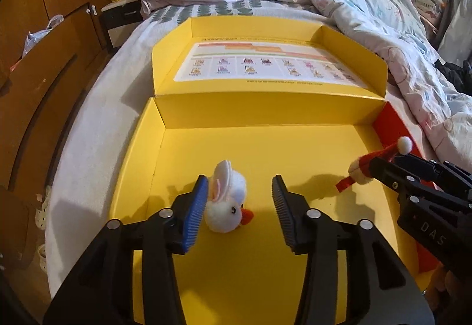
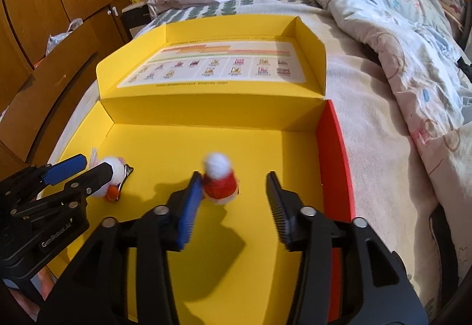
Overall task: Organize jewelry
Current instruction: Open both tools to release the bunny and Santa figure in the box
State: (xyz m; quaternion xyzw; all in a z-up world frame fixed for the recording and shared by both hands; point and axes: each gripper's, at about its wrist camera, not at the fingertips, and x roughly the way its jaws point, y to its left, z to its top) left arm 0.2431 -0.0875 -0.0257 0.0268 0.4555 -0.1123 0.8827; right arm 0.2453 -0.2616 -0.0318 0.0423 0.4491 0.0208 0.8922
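Observation:
An open yellow box (image 1: 250, 145) lies on the bed. On its floor sits a white fluffy animal clip with an orange beak (image 1: 227, 207), between the fingers of my left gripper (image 1: 240, 180). It rests against the blue left pad and stands well clear of the right pad, so the jaws are open. A clip with a red Santa hat and a white pompom (image 2: 219, 180) sits beside the left pad of my right gripper (image 2: 233, 176), which is also open. Each gripper shows in the other's view: the right gripper (image 1: 370, 168) and the left gripper (image 2: 96, 165).
The box's lid (image 2: 221, 65) lies open behind it, with a printed sheet inside, and a red wall (image 2: 333, 153) is on its right. Crumpled duvets (image 1: 368, 15) cover the far and right part of the bed. Wooden wardrobes (image 1: 44, 59) and a nightstand (image 1: 118, 15) stand at the left.

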